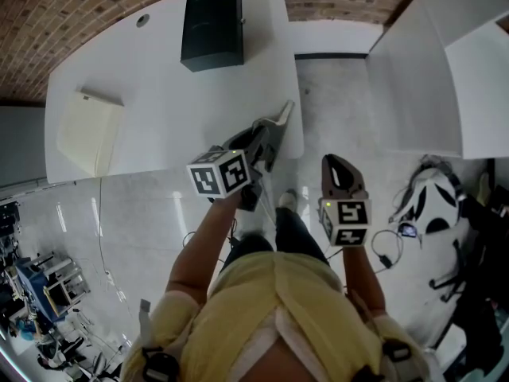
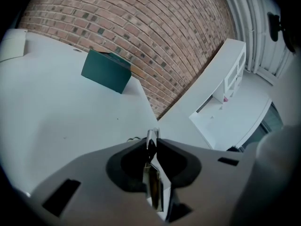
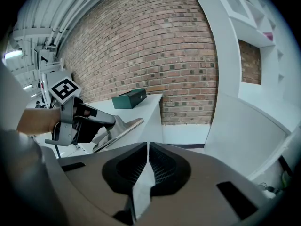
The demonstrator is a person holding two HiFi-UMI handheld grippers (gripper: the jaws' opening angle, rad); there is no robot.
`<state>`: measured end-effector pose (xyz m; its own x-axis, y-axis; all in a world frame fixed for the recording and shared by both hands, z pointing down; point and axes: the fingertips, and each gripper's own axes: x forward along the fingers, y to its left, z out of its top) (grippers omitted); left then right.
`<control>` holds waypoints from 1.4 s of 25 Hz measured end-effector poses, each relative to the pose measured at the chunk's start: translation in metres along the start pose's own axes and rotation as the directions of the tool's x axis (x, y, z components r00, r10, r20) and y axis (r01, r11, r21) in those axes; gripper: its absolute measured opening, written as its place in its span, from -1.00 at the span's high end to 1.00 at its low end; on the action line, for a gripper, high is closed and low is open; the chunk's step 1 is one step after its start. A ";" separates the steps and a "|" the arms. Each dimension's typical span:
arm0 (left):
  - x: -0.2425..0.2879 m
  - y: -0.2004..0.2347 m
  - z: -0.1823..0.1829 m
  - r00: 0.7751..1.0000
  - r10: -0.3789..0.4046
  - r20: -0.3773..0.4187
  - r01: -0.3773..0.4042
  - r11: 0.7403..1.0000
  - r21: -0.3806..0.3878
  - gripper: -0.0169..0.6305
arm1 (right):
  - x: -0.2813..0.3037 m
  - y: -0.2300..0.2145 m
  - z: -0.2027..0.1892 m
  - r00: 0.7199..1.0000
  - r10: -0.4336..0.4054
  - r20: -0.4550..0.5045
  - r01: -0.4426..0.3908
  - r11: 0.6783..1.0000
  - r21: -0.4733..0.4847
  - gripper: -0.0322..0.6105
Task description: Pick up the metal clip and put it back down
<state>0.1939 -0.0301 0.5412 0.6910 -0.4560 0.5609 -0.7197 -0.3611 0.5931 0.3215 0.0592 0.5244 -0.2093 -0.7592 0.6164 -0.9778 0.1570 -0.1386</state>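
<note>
**Desk:** Where is the metal clip (image 2: 153,185)?

**Photographer:** Pinched in the left gripper (image 2: 152,141). Its jaws are closed on the shiny strip, which runs back between them. The strip's bright tip pokes out just past the fingertips.

**Desk:** Over what?

**Photographer:** The left gripper slants down toward the white table (image 1: 151,110), close to its right-hand edge. Whether the clip touches the tabletop or hangs clear of it cannot be told.

**Desk:** And the right gripper (image 3: 147,147)?

**Photographer:** Jaws together, nothing between them. It is held off the table's right side, above the pale floor (image 1: 334,102), apart from the left one. The left gripper shows at the left of the right gripper view, with its marker cube (image 3: 63,89) above the hand.

**Desk:** Anything else on the table?

**Photographer:** A dark green box (image 1: 211,26) stands toward the far edge, near the brick wall (image 1: 79,6). A flat cream box (image 1: 87,132) lies at the left end. Both are well apart from the clip. The person, in a yellow shirt (image 1: 262,309), is seen from above.
</note>
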 end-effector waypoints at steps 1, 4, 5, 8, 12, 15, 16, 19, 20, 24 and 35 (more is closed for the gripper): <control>0.000 -0.001 0.000 1.000 -0.010 0.002 0.010 1.000 -0.007 0.77 | 0.000 0.000 -0.001 1.000 0.001 -0.001 -0.001 1.000 -0.001 0.89; -0.002 -0.007 0.000 0.999 -0.045 0.015 0.045 0.999 -0.019 0.83 | -0.001 0.003 -0.002 1.000 0.008 -0.002 -0.008 1.000 -0.011 0.89; -0.003 -0.011 0.001 0.998 -0.059 0.020 0.059 0.998 -0.018 0.85 | -0.001 0.004 -0.002 1.000 0.009 -0.002 -0.009 1.000 -0.014 0.89; -0.006 -0.019 -0.001 0.996 -0.090 0.026 0.090 0.996 -0.003 0.93 | -0.002 0.006 -0.002 1.000 0.010 0.001 -0.010 1.000 -0.018 0.89; -0.013 -0.021 -0.005 0.996 -0.092 0.021 0.092 0.996 0.015 0.93 | -0.004 0.012 0.002 1.000 0.022 0.012 -0.022 0.999 -0.029 0.89; -0.020 -0.022 -0.005 0.995 -0.095 0.035 0.095 0.995 0.006 0.93 | -0.006 0.016 0.004 0.999 0.032 0.020 -0.031 0.999 -0.042 0.89; -0.022 -0.022 -0.005 0.995 -0.094 0.041 0.094 0.996 0.006 0.93 | -0.007 0.017 0.004 0.999 0.036 0.023 -0.035 0.998 -0.045 0.89; -0.032 -0.025 -0.002 0.993 -0.097 0.062 0.096 0.995 0.012 0.93 | -0.007 0.022 0.008 0.998 0.053 0.027 -0.052 0.997 -0.059 0.89; -0.036 -0.026 -0.001 0.993 -0.097 0.069 0.096 0.995 0.015 0.93 | -0.006 0.025 0.009 0.998 0.059 0.028 -0.057 0.996 -0.065 0.89; -0.058 -0.019 -0.001 0.992 -0.084 0.098 0.083 0.996 0.013 0.93 | -0.002 0.040 0.011 0.996 0.076 0.052 -0.072 0.993 -0.089 0.89; -0.117 0.020 0.011 0.983 -0.039 0.177 0.040 0.999 -0.003 0.93 | 0.010 0.098 0.033 0.986 0.151 0.073 -0.135 0.973 -0.189 0.89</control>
<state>0.0977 0.0067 0.4812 0.6954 -0.5787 0.4261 -0.6912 -0.3765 0.6168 0.2239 0.0459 0.4918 -0.3536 -0.7705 0.5305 -0.9243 0.3750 -0.0713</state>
